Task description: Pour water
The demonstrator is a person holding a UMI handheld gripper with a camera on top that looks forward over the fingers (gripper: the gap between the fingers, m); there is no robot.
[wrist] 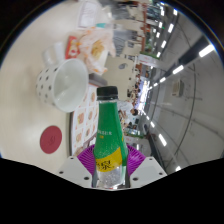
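— Where does the bottle (pixel 109 140) stand?

— Between the two fingers of the gripper (pixel 109 170), nearest of all, its cap pointing to the far side.

— And the cup (pixel 66 84)?

— On the table (pixel 30 100), beyond the bottle and to its left, apart from it.

— Anything else on that table?

— A round coaster (pixel 51 141) lies near, left of the bottle. Some packets (pixel 88 48) lie farther off, behind the cup.

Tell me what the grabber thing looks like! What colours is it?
The gripper has two fingers with bright magenta pads on their inner faces. Pale, whitish finger parts show beside the pads. No cables, markings, hand or sleeve are visible.
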